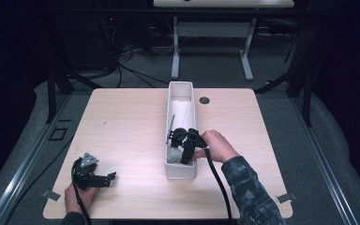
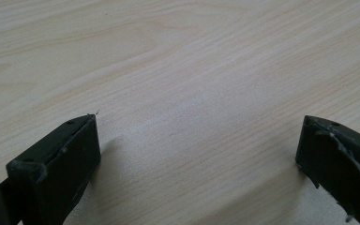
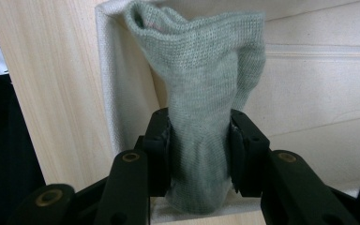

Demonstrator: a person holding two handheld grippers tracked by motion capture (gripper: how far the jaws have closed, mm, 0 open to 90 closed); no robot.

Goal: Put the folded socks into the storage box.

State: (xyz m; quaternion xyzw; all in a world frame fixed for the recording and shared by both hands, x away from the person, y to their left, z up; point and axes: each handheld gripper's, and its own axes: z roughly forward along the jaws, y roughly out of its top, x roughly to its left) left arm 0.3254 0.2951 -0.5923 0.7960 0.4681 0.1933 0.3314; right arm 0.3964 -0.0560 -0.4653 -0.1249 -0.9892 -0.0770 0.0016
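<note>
A grey-green knitted sock (image 3: 201, 93) is pinched between the jaws of my right gripper (image 3: 199, 152), which is shut on it. Its free end droops into the near corner of a long white box (image 3: 117, 93). From above, the right gripper (image 1: 183, 151) hangs over the near end of the white box (image 1: 180, 173), and a bit of the sock (image 1: 172, 156) shows beneath it. My left gripper (image 1: 110, 178) rests on the table at the near left, open, with its jaws (image 2: 199, 140) wide apart over bare wood.
The white box runs lengthwise down the middle of the light wooden table (image 1: 122, 126); something white (image 1: 182, 112) lies in its far half. A thin grey rod (image 1: 170, 127) leans at its left wall. A round grommet (image 1: 204, 100) sits right of the box.
</note>
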